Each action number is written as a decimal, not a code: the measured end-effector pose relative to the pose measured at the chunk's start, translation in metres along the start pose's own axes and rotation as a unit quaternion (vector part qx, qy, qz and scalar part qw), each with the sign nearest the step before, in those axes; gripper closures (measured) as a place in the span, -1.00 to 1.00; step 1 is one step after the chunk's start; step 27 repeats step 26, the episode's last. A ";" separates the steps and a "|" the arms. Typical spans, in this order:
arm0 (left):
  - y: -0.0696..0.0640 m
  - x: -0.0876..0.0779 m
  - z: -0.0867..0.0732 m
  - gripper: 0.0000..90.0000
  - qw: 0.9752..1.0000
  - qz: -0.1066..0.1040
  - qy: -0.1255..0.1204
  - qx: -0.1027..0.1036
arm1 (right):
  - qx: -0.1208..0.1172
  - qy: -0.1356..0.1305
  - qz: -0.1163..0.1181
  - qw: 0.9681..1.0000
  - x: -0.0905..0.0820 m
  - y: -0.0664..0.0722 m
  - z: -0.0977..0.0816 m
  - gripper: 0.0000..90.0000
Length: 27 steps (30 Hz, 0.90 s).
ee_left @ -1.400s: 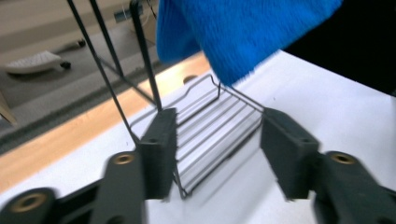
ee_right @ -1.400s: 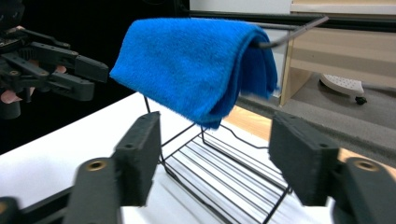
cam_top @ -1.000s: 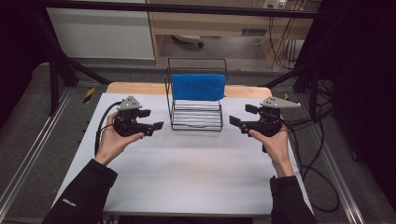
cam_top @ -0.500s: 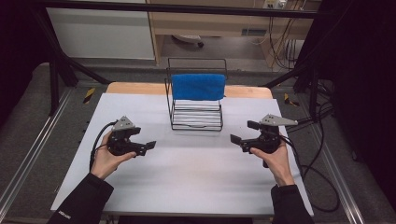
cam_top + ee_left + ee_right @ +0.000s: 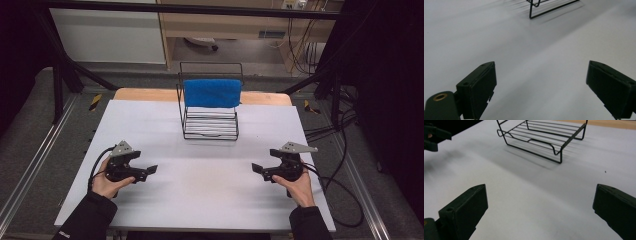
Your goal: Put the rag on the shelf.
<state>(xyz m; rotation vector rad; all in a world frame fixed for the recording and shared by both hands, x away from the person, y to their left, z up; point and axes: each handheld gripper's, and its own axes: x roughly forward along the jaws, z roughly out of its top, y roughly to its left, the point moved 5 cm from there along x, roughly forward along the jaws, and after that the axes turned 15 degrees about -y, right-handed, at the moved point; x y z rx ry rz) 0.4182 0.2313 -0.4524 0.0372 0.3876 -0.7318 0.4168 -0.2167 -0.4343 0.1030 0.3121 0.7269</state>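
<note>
Table: the white rectangular tabletop [image 5: 200, 200] spreads in front of you, with a strip of pale wood along its far edge; its surface also shows in both gripper views.

Rack: the black wire rack with a tall back frame [image 5: 210, 127] stands at the far middle of the table, well apart from both of your hands. In the right gripper view its slatted wire base [image 5: 544, 138] lies ahead and slightly left; in the left gripper view a corner of it [image 5: 549, 10] shows at the top edge.

Cloth: the blue folded cloth [image 5: 212, 93] hangs over the rack's upper bar, draped down its front, above the wire base.

Left gripper: your black hand-held left gripper [image 5: 150, 171] sits low over the near left of the table, pointing inward toward the middle. Its jaws have just been opening and now stand wide apart, with bare tabletop between them [image 5: 541, 85].

Right gripper: your black hand-held right gripper [image 5: 258, 171] sits low over the near right of the table, facing the left one across a broad bare stretch. Its jaws have just been opening too and are spread wide, with nothing between them [image 5: 540, 207].
</note>
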 end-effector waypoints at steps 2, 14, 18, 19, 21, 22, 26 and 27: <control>0.002 -0.003 -0.004 -0.79 1.000 0.002 0.000 0.006 | 0.003 0.005 -0.001 1.000 -0.004 -0.001 -0.008 -0.99; 0.003 -0.019 -0.024 -0.79 1.000 -0.004 -0.001 0.009 | 0.015 0.026 0.002 1.000 -0.024 -0.007 -0.040 -0.99; 0.002 -0.020 -0.027 -0.79 1.000 -0.004 0.000 0.009 | 0.014 0.030 0.002 0.999 -0.028 -0.006 -0.045 -0.99; 0.002 -0.020 -0.028 -0.80 1.000 -0.002 0.000 0.007 | 0.014 0.029 0.002 0.999 -0.029 -0.006 -0.045 -0.99; 0.003 -0.020 -0.030 -0.80 1.000 -0.002 0.002 0.005 | 0.012 0.030 0.000 0.999 -0.029 -0.007 -0.046 -0.99; 0.003 -0.020 -0.031 -0.80 1.000 0.000 0.003 0.005 | 0.012 0.033 -0.001 0.999 -0.029 -0.006 -0.047 -0.99; 0.006 -0.020 -0.032 -0.80 1.000 0.003 0.003 0.005 | 0.010 0.036 0.002 0.999 -0.027 -0.005 -0.048 -0.99; 0.006 -0.020 -0.032 -0.80 1.000 0.003 0.003 0.005 | 0.010 0.036 0.002 0.999 -0.027 -0.005 -0.048 -0.99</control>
